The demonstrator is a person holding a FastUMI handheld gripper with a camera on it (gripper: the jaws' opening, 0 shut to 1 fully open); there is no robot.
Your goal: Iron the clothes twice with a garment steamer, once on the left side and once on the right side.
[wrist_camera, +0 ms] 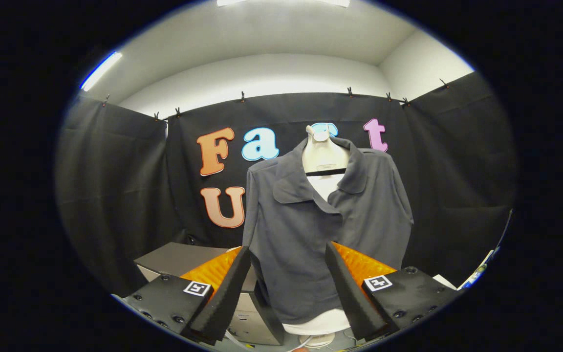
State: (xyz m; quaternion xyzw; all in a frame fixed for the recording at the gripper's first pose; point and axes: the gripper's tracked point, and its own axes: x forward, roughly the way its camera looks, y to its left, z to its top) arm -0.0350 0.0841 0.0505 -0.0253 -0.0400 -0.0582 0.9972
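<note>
A dark grey collared jacket [311,215] hangs on a cream mannequin torso [323,154] over a white shirt whose hem [316,322] shows below it. The mannequin stands straight ahead, beyond my fingers. My gripper [289,252] is open, its two fingers wide apart with nothing between them; the jacket's lower front shows through the gap, farther off. I cannot pick out a garment steamer.
A grey box-like unit [252,322] with a dark flat top [179,256] stands to the left of the mannequin, low behind my left finger. White items and cables [477,278] lie at the far right. Black cloth walls enclose the booth on three sides.
</note>
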